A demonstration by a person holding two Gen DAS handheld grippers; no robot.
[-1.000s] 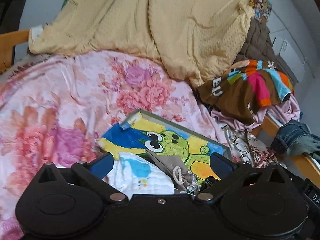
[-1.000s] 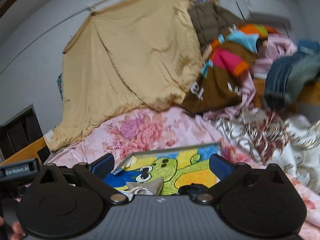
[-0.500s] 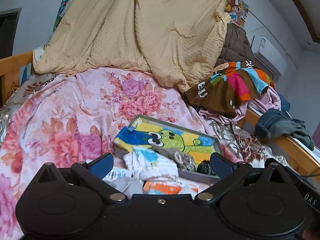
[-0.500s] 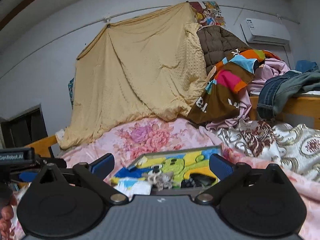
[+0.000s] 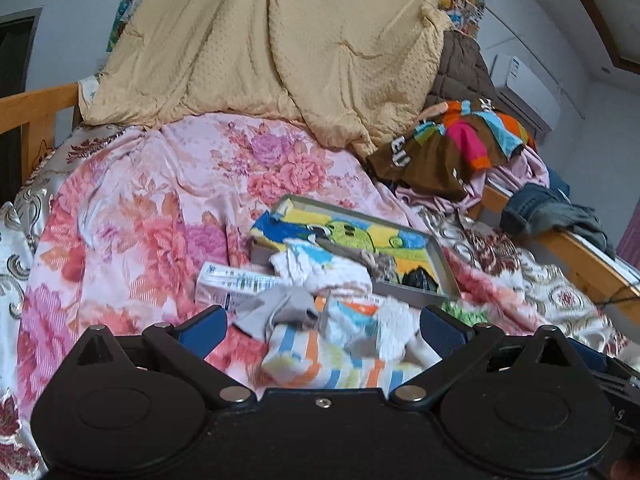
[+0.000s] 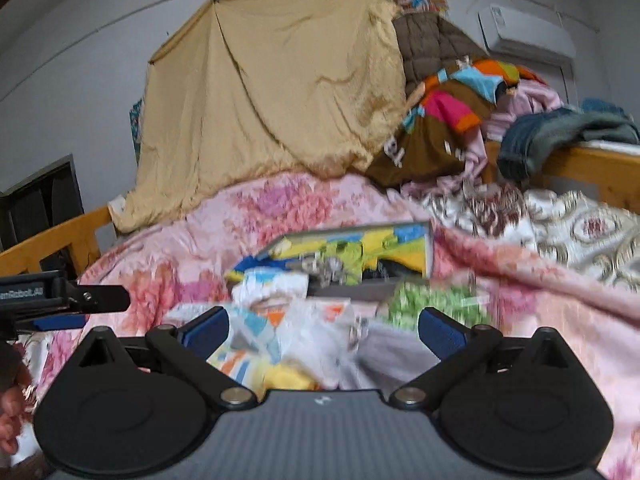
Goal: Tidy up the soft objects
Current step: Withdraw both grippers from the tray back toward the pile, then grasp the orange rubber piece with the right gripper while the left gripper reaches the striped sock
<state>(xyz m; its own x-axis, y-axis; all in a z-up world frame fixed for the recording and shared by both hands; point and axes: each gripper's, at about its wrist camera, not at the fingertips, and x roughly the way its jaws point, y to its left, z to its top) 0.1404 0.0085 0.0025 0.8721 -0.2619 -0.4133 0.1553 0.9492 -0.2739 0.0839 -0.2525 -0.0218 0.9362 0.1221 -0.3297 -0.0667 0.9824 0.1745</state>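
A shallow grey box [image 5: 444, 256] with a cartoon frog picture lies on the pink floral bedspread [image 5: 160, 208]. A white and blue cloth [image 5: 320, 268] spills over its near edge. In front of it sit a grey cloth [image 5: 280, 308], a striped towel [image 5: 332, 364] and a white carton [image 5: 236, 284]. My left gripper [image 5: 322, 328] hovers open just above this pile, holding nothing. My right gripper [image 6: 322, 328] is open too, over the same blurred pile, with the box [image 6: 416, 248] beyond it. The left gripper's tip [image 6: 92, 300] shows at the right view's left edge.
A tan blanket [image 5: 280, 48] hangs against the back wall. Piled clothes [image 5: 460, 148] and jeans [image 5: 536, 208] lie at the right by a wooden bed rail [image 5: 576, 256]. A wooden rail [image 5: 32, 108] stands at the left. A green packet [image 6: 436, 300] lies near the box.
Both grippers have pulled back from the box toward me, so more of the pile in front of it shows. Both stay open. The right view is blurred by motion.
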